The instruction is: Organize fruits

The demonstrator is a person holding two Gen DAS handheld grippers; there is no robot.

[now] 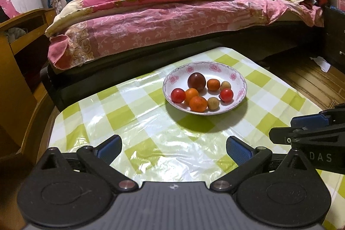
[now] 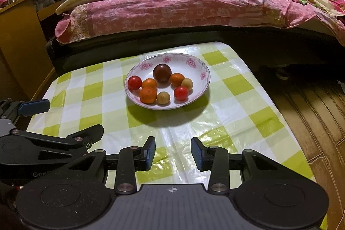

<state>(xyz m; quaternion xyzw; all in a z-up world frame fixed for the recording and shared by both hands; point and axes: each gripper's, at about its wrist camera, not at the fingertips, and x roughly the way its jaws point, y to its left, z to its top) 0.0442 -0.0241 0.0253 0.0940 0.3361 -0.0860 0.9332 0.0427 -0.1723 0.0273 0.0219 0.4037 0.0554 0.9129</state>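
A white bowl with pink flowers on its rim (image 1: pixel 234 76) (image 2: pixel 194 62) stands on the green-checked table. It holds a dark plum (image 1: pixel 196 81) (image 2: pixel 162 72), three small oranges (image 1: pixel 198 103) (image 2: pixel 148 94), two red tomatoes (image 1: pixel 178 95) (image 2: pixel 134 82) and two tan longans (image 1: pixel 213 103) (image 2: pixel 163 97). My left gripper (image 1: pixel 173 149) is open wide and empty, near the table's front, short of the bowl. My right gripper (image 2: pixel 173 153) is open with a narrower gap, empty, also short of the bowl. Each gripper shows at the edge of the other's view.
The table has a glossy green-and-white checked cloth (image 1: pixel 138 122) (image 2: pixel 232 100). A bed with pink floral bedding (image 1: pixel 172 21) (image 2: pixel 183 6) runs behind it. A wooden cabinet (image 1: pixel 19 53) stands left. Wooden floor (image 2: pixel 319 113) lies to the right.
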